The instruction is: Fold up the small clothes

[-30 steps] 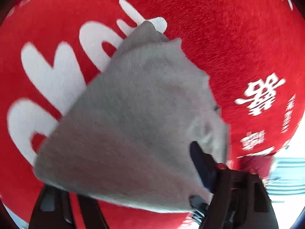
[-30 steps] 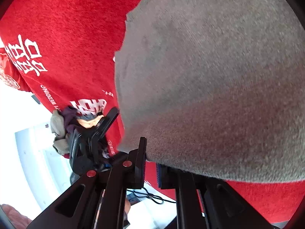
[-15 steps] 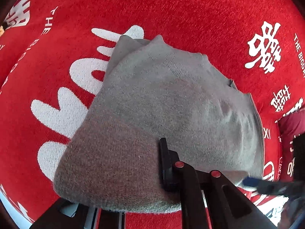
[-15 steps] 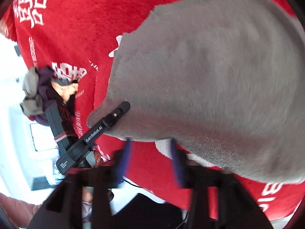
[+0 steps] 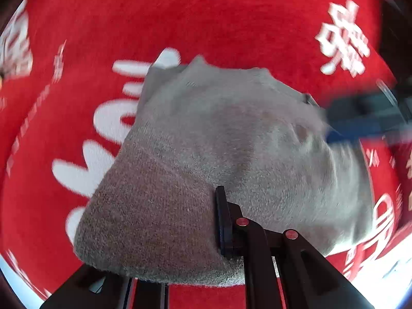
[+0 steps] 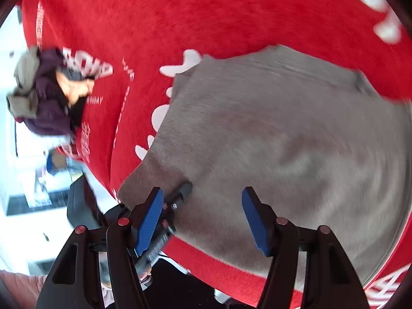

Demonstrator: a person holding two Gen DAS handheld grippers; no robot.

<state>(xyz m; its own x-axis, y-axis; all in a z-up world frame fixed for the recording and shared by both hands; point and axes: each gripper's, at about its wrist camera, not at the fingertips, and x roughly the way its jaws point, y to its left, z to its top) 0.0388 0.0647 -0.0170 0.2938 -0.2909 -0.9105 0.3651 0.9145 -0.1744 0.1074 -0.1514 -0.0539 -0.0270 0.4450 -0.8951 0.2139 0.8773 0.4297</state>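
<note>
Folding: gray knit cloth (image 5: 219, 159) on red cloth (image 5: 206, 20)
Left tool (image 5: 180, 234): nearer, pinching its near edge
Right tool (image 6: 203, 213): wide apart, holding nothing, cloth ahead

Bare red cloth (image 6: 206, 20) beyond the garment (image 6: 283, 141); clothes pile (image 6: 43, 90) probably blocks left

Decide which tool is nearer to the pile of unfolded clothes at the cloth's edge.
Left, as far as the right wrist view shows. The left tool grips the grey garment at the corner facing the clothes pile; the right tool hovers open above the garment, farther from it.
</note>
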